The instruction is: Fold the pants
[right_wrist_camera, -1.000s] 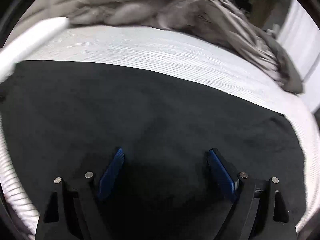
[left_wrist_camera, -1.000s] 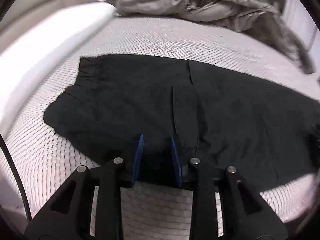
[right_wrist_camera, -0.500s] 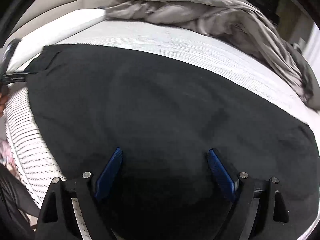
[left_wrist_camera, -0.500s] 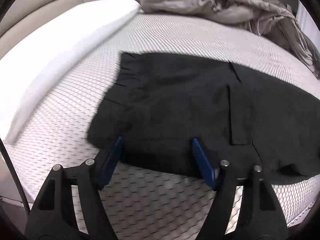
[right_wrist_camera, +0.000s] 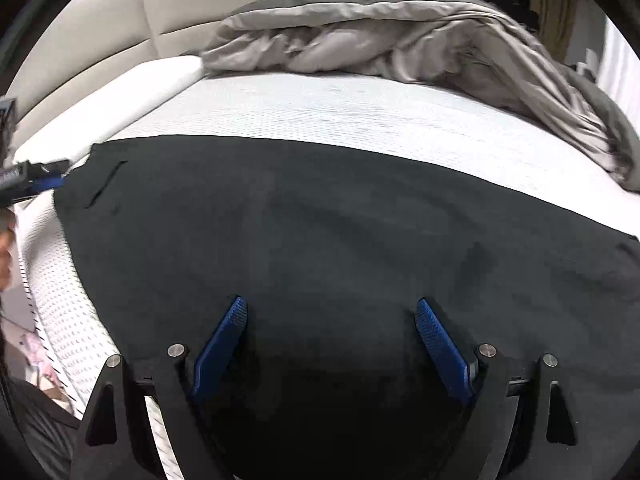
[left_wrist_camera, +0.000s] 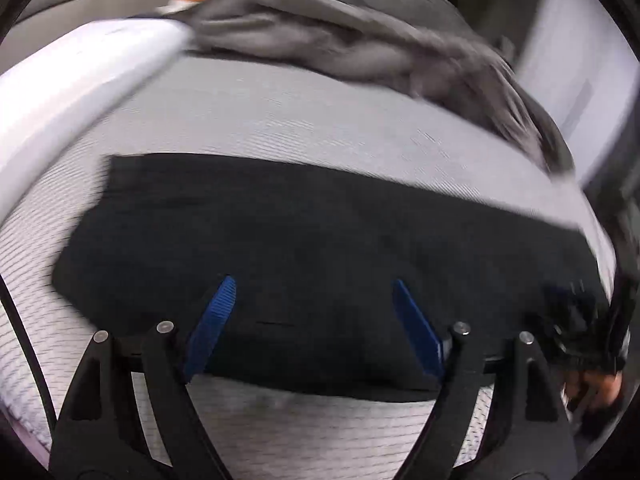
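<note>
Black pants (left_wrist_camera: 312, 248) lie flat across the white mattress, folded lengthwise. In the left wrist view my left gripper (left_wrist_camera: 314, 292) is open and empty, its blue pads over the pants' near edge. In the right wrist view the pants (right_wrist_camera: 340, 232) fill the middle, and my right gripper (right_wrist_camera: 330, 312) is open and empty above them. The left gripper also shows at the far left edge of the right wrist view (right_wrist_camera: 36, 178), beside the waist end. The right gripper shows blurred at the right edge of the left wrist view (left_wrist_camera: 580, 320).
A crumpled grey duvet (right_wrist_camera: 400, 36) lies heaped at the back of the bed. A white pillow (left_wrist_camera: 72, 92) lies along the left side. A beige headboard (right_wrist_camera: 120, 12) stands behind. Bare white mattress (right_wrist_camera: 360, 112) lies between pants and duvet.
My left gripper opened from nearly shut a second ago and its view swung, now blurred, taking in the whole pants. My right gripper stayed open and pulled back a little.
</note>
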`<state>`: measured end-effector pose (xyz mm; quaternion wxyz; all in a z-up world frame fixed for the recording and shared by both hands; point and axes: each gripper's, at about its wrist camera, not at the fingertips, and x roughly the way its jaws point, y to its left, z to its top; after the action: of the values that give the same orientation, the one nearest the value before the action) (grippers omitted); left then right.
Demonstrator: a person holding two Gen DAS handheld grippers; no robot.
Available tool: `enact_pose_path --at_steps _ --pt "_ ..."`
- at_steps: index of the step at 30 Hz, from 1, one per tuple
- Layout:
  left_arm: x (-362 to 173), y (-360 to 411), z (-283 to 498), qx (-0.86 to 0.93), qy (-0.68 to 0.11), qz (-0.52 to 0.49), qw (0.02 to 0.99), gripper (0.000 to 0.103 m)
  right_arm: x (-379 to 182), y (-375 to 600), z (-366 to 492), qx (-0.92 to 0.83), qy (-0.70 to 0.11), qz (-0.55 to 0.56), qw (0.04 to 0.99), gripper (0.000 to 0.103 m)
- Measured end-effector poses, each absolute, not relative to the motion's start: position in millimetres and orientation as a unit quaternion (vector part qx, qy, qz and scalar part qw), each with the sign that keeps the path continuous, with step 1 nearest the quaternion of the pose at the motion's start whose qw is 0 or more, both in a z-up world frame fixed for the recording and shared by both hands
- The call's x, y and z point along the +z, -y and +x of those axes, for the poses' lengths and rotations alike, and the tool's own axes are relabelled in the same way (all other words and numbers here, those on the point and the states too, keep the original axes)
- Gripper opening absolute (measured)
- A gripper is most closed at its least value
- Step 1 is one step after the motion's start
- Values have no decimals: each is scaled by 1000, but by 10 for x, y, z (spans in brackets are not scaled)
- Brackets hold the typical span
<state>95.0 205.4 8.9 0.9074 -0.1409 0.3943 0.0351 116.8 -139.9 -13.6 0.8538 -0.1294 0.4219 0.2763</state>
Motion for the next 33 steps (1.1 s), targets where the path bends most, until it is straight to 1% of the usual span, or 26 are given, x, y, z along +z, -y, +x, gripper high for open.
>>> enact_pose_path --at_steps 2,4,6,10,12,14,17,19,21,23,26,28,31,33 --pt "0 -1797 1088 1 -416 -110 903 79 -184 1269 1141 281 -429 -150 845 88" --pt "-132 -1546 1074 15 -444 -55 894 79 -230 1271 1147 277 -438 -162 840 88" --pt "-354 -1475 1031 21 -468 -28 883 80 -241 1389 1161 274 -448 -157 836 88" --pt "-441 -1687 811 -27 -444 -46 895 80 -228 1861 1190 246 -447 -152 846 88" --pt "-434 -1745 697 1 -446 -43 894 80 -213 2048 1199 228 -442 -153 854 88" --pt "-331 -1801 657 8 -437 -62 897 80 -196 2273 1187 199 -434 -152 865 88" --pt "-124 -1664 592 0 -404 -80 911 80 -141 2490 1126 171 -425 -125 880 88" --pt "-14 -1404 541 -18 -391 -72 917 80 -67 2420 1087 204 -419 -101 879 88" --pt "-5 -956 746 -43 -393 -61 917 80 -21 2248 1047 232 -413 -88 876 88" --pt "-81 -516 896 -80 -404 -51 910 80 -52 2008 1014 249 -419 -105 867 88" --pt "-247 176 951 -119 -425 11 897 81 -175 1817 978 256 -430 -147 853 88" --pt "-376 369 958 -117 -441 53 888 81 -193 1883 934 265 -425 -165 850 88" --pt "-439 360 963 -120 -445 49 886 88 -157 2294 920 254 -416 -189 852 89" --pt "-494 245 952 -124 -458 38 879 93 -165 2711 987 194 -412 -195 869 95"
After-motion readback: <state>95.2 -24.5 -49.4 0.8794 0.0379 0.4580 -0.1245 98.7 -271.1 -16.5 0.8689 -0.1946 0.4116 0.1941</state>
